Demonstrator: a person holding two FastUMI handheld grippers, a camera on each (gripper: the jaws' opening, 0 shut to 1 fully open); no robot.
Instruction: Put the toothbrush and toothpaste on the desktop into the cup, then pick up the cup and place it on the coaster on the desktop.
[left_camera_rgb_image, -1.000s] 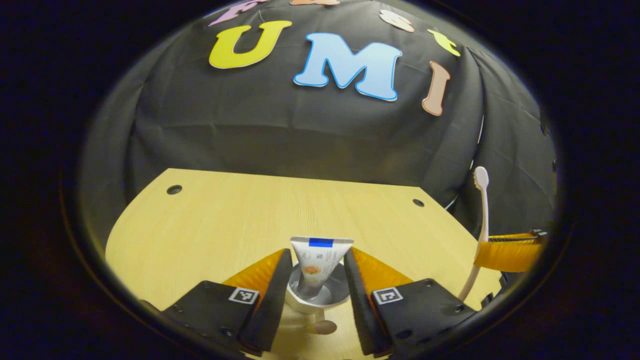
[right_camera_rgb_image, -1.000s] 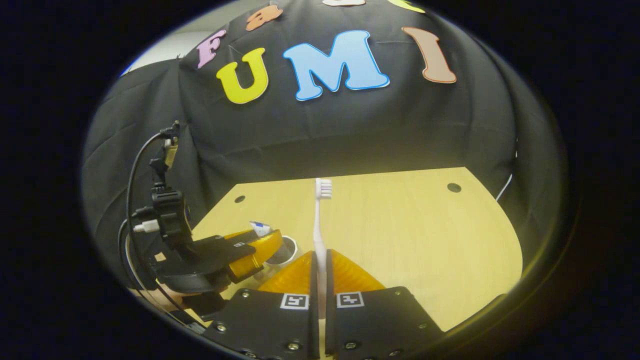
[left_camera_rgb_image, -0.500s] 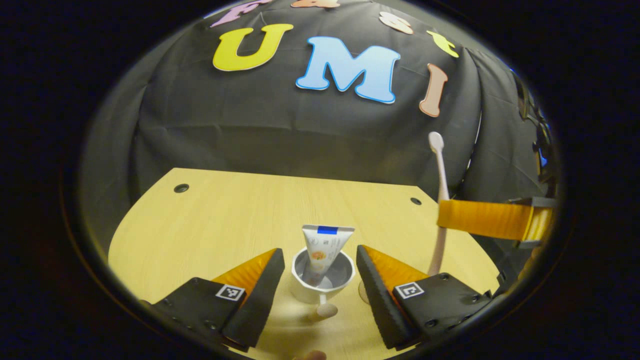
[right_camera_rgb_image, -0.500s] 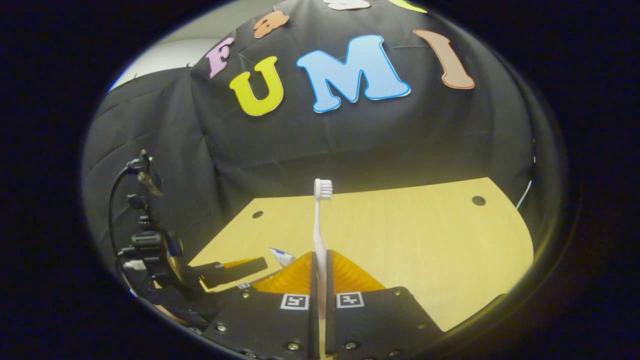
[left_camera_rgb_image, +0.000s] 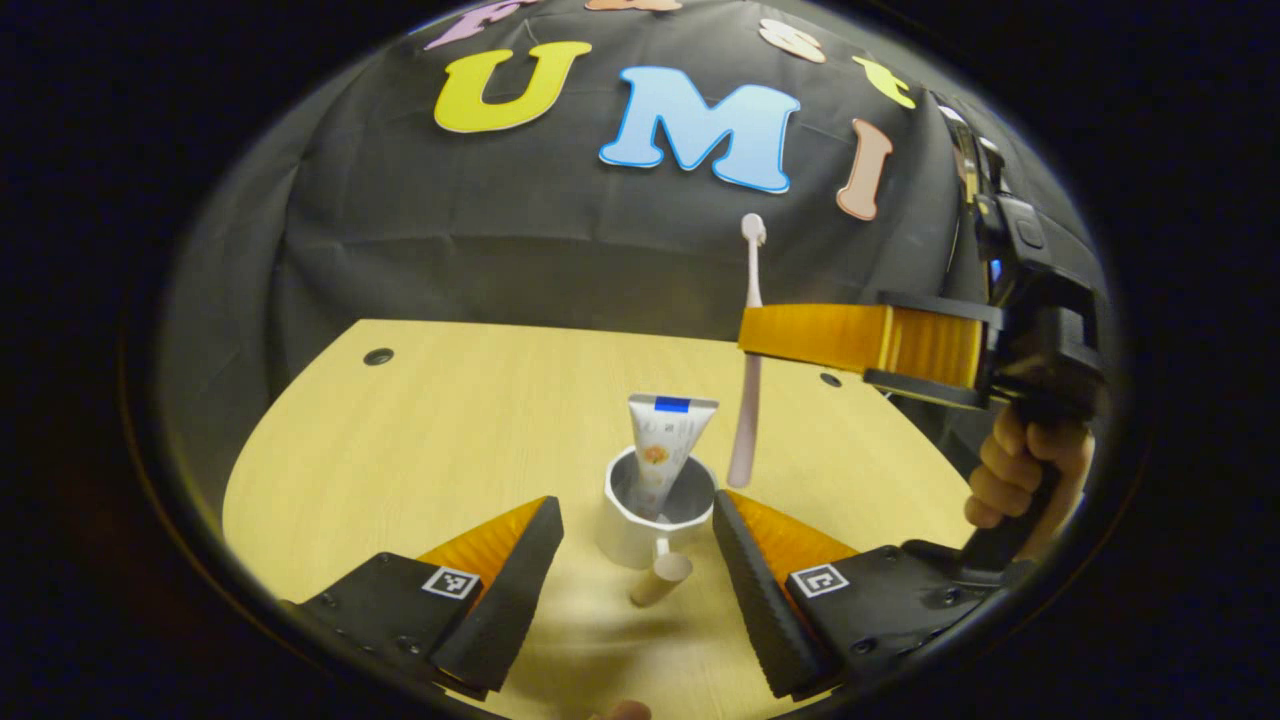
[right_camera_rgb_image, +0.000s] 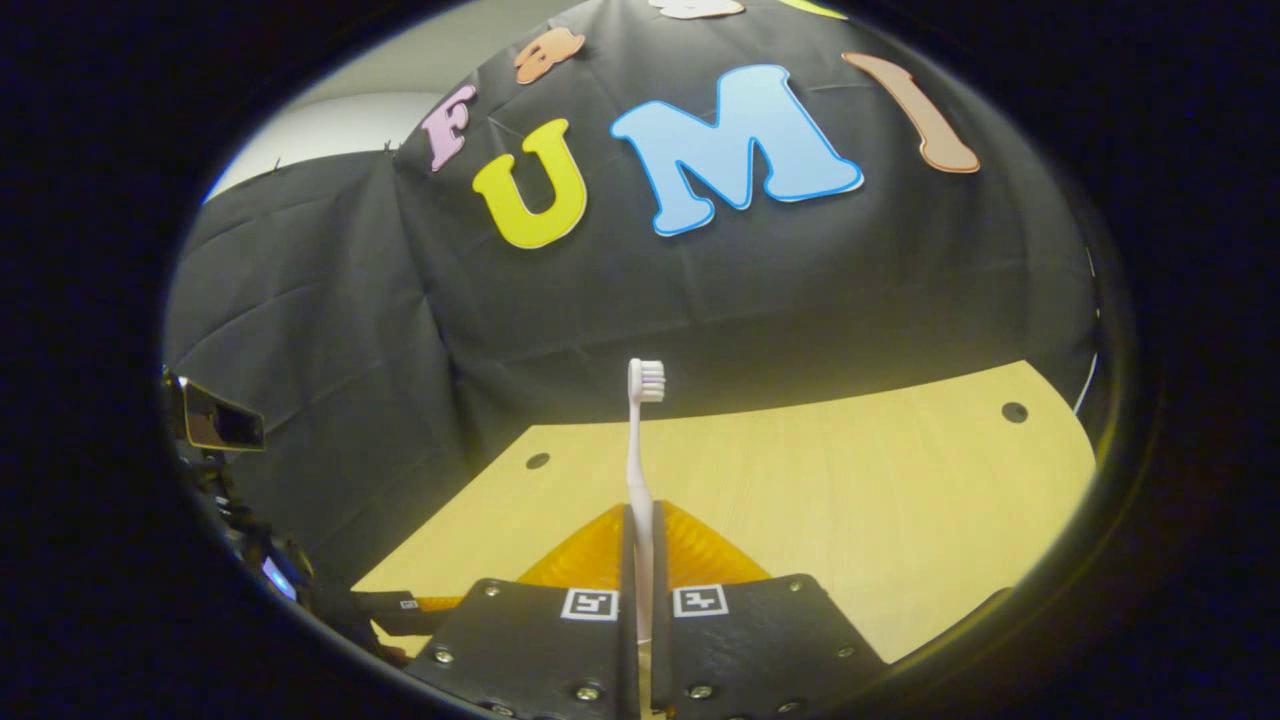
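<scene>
A white cup (left_camera_rgb_image: 628, 535) with a tan handle (left_camera_rgb_image: 660, 580) stands on the wooden desktop (left_camera_rgb_image: 400, 430). A toothpaste tube (left_camera_rgb_image: 665, 445) leans upright inside it. My left gripper (left_camera_rgb_image: 635, 508) is open, its fingers on either side of the cup's near part and apart from it. My right gripper (left_camera_rgb_image: 760, 338), held by a hand (left_camera_rgb_image: 1020, 465), is shut on a white toothbrush (left_camera_rgb_image: 748, 400). The brush stands upright, head up, its lower end just over the cup's right rim. In the right gripper view the toothbrush (right_camera_rgb_image: 636, 450) rises from that shut gripper (right_camera_rgb_image: 640, 520).
The desktop (right_camera_rgb_image: 850, 480) has small round holes near its back corners (left_camera_rgb_image: 378, 356). The black cloth wall stands close behind it. The left gripper's body (right_camera_rgb_image: 400, 603) lies low at the left in the right gripper view.
The right gripper has carried the toothbrush leftward and up, over to the cup's right rim. The left gripper has drawn back a little from the cup; the toothpaste stays in it.
</scene>
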